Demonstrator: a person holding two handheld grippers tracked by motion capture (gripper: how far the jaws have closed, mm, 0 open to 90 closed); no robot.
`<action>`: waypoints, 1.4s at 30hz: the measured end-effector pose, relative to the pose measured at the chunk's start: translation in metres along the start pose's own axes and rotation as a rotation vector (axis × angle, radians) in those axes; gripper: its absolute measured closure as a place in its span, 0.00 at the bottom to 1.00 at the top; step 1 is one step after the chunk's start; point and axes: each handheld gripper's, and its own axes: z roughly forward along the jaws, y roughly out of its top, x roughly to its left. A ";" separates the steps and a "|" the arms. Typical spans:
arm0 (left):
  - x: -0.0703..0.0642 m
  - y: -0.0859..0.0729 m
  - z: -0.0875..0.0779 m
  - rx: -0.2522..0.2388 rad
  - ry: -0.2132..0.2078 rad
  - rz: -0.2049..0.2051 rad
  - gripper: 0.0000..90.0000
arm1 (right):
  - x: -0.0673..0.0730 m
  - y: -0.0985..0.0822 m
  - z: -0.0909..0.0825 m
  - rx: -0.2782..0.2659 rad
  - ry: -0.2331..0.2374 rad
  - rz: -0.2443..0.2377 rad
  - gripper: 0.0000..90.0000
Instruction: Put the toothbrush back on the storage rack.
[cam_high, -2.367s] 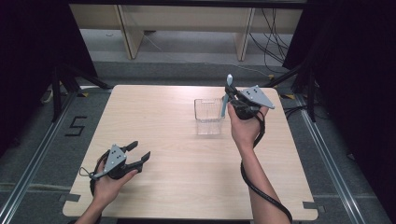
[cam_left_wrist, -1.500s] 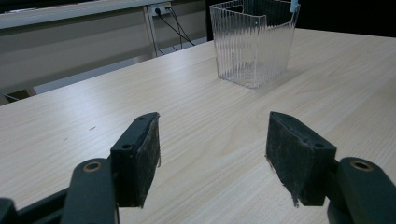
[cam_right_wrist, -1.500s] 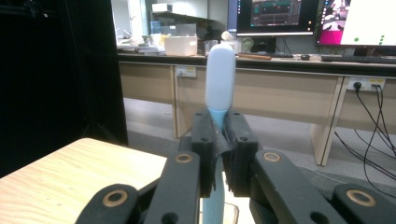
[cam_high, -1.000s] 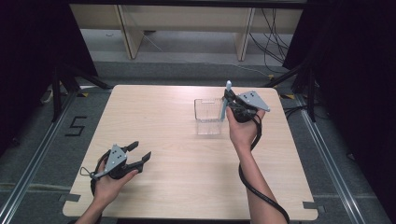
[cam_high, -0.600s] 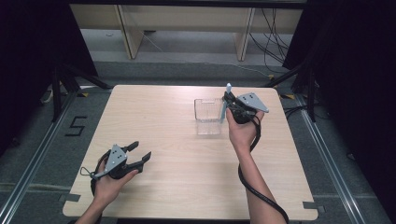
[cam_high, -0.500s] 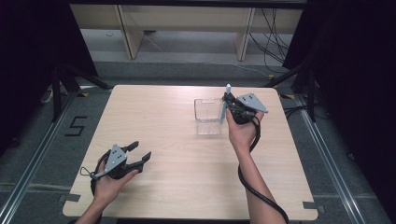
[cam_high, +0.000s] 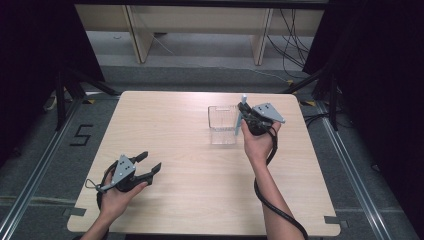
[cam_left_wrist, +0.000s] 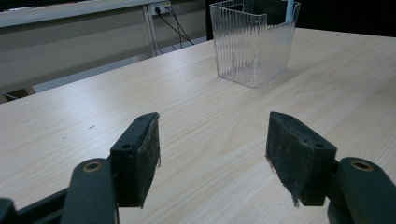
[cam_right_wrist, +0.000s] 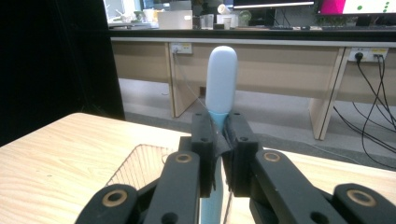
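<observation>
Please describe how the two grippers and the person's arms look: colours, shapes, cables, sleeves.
Both grippers, left and right, are black, each topped by a grey three-cornered plate. The jaws are black bars with round rivets and flat dark pads, frayed at the edges. A black cable trails from each. The forearms are bare, with no sleeves in view.

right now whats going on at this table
A person works at a wooden table with a gripper in each hand. The right gripper is shut on a light blue stick-like item, held upright at the rim of a clear ribbed container. The left gripper rests open near the table's front.
</observation>
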 end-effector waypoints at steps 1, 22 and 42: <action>0.000 0.000 -0.001 0.012 0.004 -0.001 0.38 | -0.001 -0.001 0.001 -0.007 -0.003 -0.005 0.93; 0.000 0.000 -0.001 0.012 0.005 -0.002 0.38 | 0.004 -0.018 -0.001 0.021 0.000 0.010 0.94; 0.000 -0.001 -0.001 0.013 0.005 -0.004 0.38 | 0.002 -0.031 -0.002 0.056 -0.006 0.021 0.94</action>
